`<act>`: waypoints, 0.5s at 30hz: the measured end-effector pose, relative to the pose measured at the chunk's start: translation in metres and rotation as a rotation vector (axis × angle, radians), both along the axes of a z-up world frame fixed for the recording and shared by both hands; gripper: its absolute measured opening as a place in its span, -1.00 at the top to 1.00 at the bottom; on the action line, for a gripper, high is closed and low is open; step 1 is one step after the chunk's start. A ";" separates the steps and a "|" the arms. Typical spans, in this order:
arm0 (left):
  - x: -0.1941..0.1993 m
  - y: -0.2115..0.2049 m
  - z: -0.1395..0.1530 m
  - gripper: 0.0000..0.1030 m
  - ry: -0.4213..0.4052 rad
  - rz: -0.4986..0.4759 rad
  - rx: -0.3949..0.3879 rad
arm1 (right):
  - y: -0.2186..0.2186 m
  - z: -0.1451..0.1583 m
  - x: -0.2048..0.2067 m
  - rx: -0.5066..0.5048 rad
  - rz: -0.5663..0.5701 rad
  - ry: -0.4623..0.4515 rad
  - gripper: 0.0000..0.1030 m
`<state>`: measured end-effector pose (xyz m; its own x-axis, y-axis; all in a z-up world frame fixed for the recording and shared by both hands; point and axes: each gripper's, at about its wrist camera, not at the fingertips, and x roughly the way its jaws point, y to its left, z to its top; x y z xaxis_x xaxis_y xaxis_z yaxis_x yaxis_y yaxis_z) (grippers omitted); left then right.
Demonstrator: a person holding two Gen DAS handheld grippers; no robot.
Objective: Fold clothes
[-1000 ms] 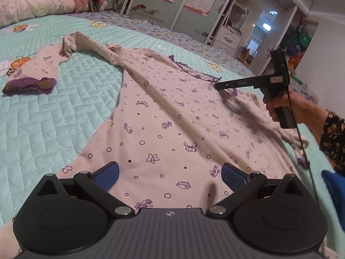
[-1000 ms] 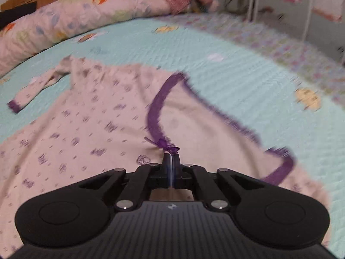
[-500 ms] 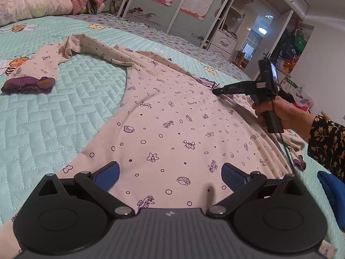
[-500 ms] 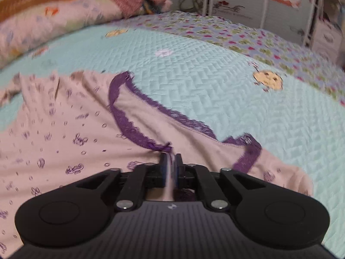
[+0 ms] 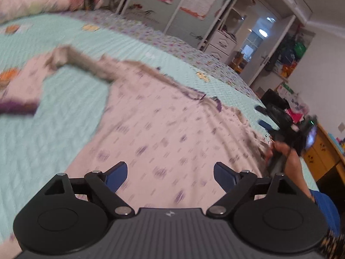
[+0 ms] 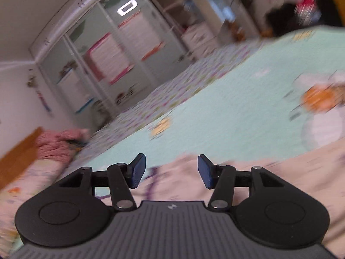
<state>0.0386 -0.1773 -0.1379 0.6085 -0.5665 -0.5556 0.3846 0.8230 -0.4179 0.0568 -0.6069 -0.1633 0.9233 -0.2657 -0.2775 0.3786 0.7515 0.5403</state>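
A pink long-sleeved top [image 5: 163,129] with small purple prints and purple lace trim lies spread flat on the bed. One sleeve with a purple cuff [image 5: 17,108] reaches to the left. My left gripper [image 5: 170,176] hovers above the hem, its jaws closing a little, wide apart with nothing between them. My right gripper [image 6: 170,170] is rolled sideways over the shoulder edge of the top [image 6: 183,179]; its jaws are opening and nothing is between them. In the left wrist view the right gripper [image 5: 265,116] sits at the top's right edge, held by a hand [image 5: 280,151].
A mint quilted bedspread [image 5: 64,116] with cartoon patches covers the bed. A pillow [image 5: 32,2] and a red garment [image 6: 58,144] lie at the headboard. Wardrobe doors [image 6: 112,64] with posters stand beyond the bed; a wooden desk [image 5: 321,151] is at the right.
My right gripper has let go of the purple neckline bow, opened, and swung right with a roll. My left gripper rose slightly and narrowed a little.
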 end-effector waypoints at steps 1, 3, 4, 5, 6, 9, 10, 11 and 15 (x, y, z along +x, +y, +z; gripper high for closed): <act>0.009 -0.010 0.004 -0.75 0.009 0.009 0.008 | -0.004 0.000 -0.009 -0.018 -0.020 -0.008 -0.06; 0.033 -0.031 0.009 -0.75 0.036 0.023 0.010 | -0.015 -0.003 -0.010 -0.034 -0.009 0.024 -0.07; 0.046 -0.045 0.012 -0.75 0.039 0.012 0.019 | -0.021 -0.005 -0.007 -0.039 0.005 0.046 -0.07; 0.057 -0.060 0.015 -0.75 0.030 -0.008 0.036 | -0.027 -0.008 -0.003 -0.035 0.019 0.056 -0.08; 0.068 -0.076 0.017 -0.75 0.021 -0.028 0.054 | -0.032 -0.010 -0.001 -0.022 0.028 0.052 -0.12; 0.103 -0.127 0.026 -0.75 -0.009 -0.144 0.079 | -0.046 -0.017 0.004 0.020 0.051 0.030 -0.30; 0.115 -0.145 0.027 -0.75 -0.014 -0.189 0.064 | -0.050 -0.019 0.002 0.039 0.052 0.005 -0.35; 0.128 -0.162 0.029 -0.75 -0.018 -0.234 0.049 | -0.054 -0.022 0.000 0.052 0.059 -0.016 -0.40; 0.185 -0.222 0.021 -0.68 0.042 -0.294 -0.014 | -0.075 -0.038 -0.005 0.165 0.066 -0.035 -0.40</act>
